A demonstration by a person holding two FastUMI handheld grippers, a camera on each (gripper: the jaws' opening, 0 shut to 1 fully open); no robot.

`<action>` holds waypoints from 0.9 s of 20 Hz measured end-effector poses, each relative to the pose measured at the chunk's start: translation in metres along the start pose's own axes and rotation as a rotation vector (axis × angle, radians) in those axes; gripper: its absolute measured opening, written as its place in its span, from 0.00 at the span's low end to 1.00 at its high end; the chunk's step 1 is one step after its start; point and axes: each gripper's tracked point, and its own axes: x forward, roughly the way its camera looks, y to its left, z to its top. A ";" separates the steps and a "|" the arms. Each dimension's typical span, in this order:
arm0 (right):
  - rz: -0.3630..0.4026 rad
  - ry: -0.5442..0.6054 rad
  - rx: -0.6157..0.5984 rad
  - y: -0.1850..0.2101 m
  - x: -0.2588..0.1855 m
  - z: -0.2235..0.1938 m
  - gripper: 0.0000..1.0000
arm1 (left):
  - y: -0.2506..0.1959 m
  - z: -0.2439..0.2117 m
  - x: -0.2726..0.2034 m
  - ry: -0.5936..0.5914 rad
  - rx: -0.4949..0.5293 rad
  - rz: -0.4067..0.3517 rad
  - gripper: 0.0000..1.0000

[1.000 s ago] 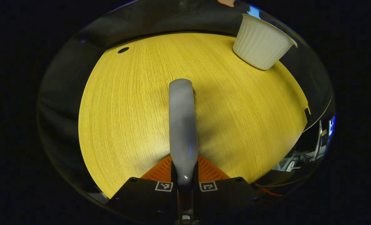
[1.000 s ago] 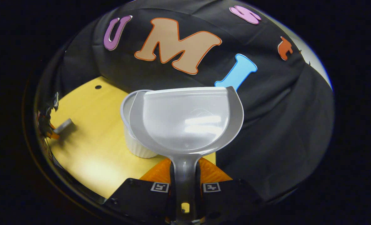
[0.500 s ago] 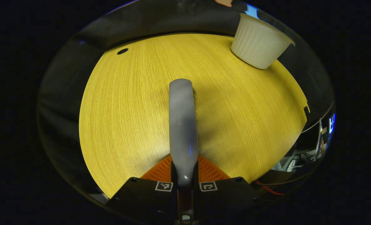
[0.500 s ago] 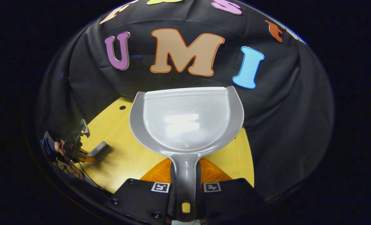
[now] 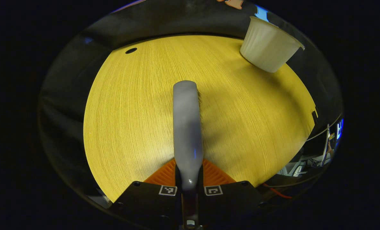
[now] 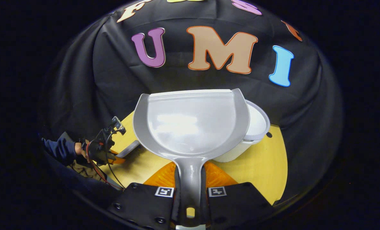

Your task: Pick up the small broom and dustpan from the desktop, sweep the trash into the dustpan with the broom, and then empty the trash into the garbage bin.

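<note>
Broom point(image 5: 186, 127) points straight ahead from the left claw point(image 5: 189, 179) pinching it; right claw point(image 6: 190, 182) pinches the dustpan point(image 6: 190, 124), bin point(image 6: 254, 127) now at its right.

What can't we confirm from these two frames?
- Broom bristles: in the left gripper view its grey back covers nearly all of them, so contact with the desktop is unclear.
- Garbage bin contents: in the right gripper view the dustpan covers most of it; in the left gripper view it shows from the side.
- Left hand-held gripper: too small in the right gripper view to read its grip.
</note>
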 end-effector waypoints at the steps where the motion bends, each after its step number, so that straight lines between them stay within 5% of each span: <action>1: 0.011 0.026 0.017 0.009 0.004 -0.014 0.23 | 0.000 0.000 0.000 -0.003 -0.010 -0.001 0.17; 18: -0.014 0.322 0.103 0.057 0.087 -0.154 0.25 | 0.005 0.000 0.000 -0.020 -0.103 0.007 0.16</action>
